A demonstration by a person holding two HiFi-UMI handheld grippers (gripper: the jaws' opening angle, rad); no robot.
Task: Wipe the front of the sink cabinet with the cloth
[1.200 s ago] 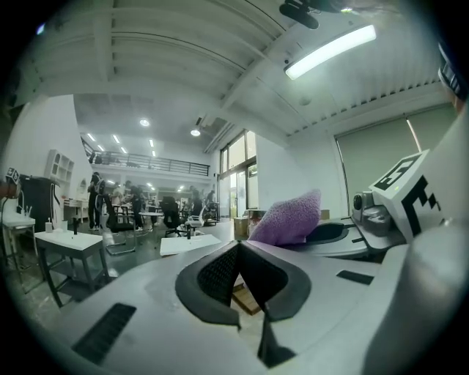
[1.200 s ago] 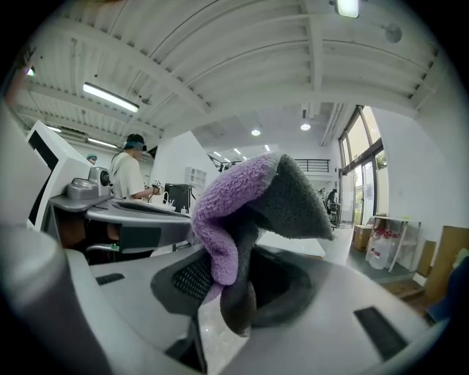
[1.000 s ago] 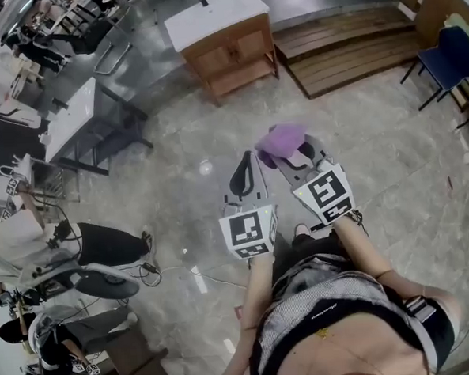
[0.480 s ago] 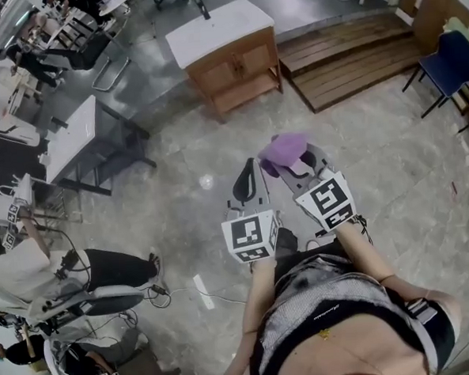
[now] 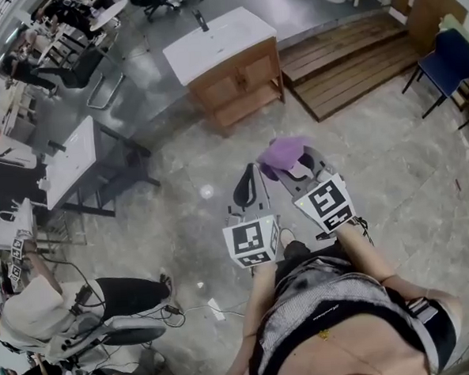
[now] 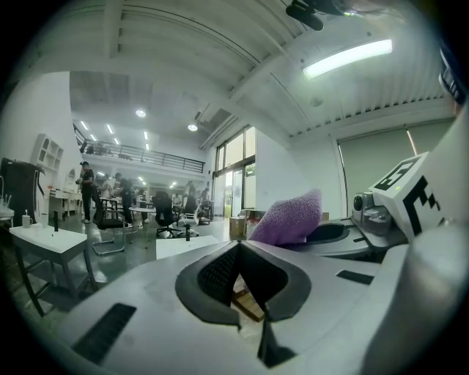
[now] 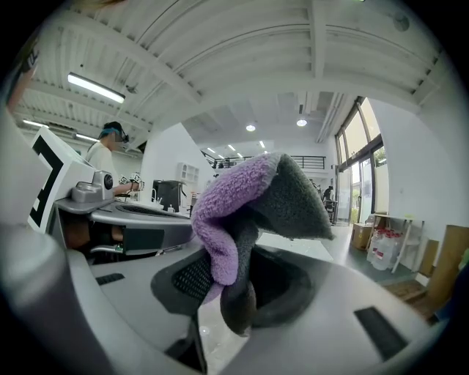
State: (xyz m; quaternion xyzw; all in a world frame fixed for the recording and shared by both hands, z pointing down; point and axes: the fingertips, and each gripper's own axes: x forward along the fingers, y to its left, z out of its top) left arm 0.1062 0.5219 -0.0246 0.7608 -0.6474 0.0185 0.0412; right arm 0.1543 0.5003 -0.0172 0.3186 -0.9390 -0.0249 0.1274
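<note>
Underfoot, grey stone floor; sink cabinet ahead; right fingers on purple cloth, left fingers together.

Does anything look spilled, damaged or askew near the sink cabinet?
Nothing stands out. The sink cabinet stands upright with its doors shut, and the purple cloth is pinched in the right gripper, well short of it.

Head camera looks down; both others (roughly level) share cloth.
</note>
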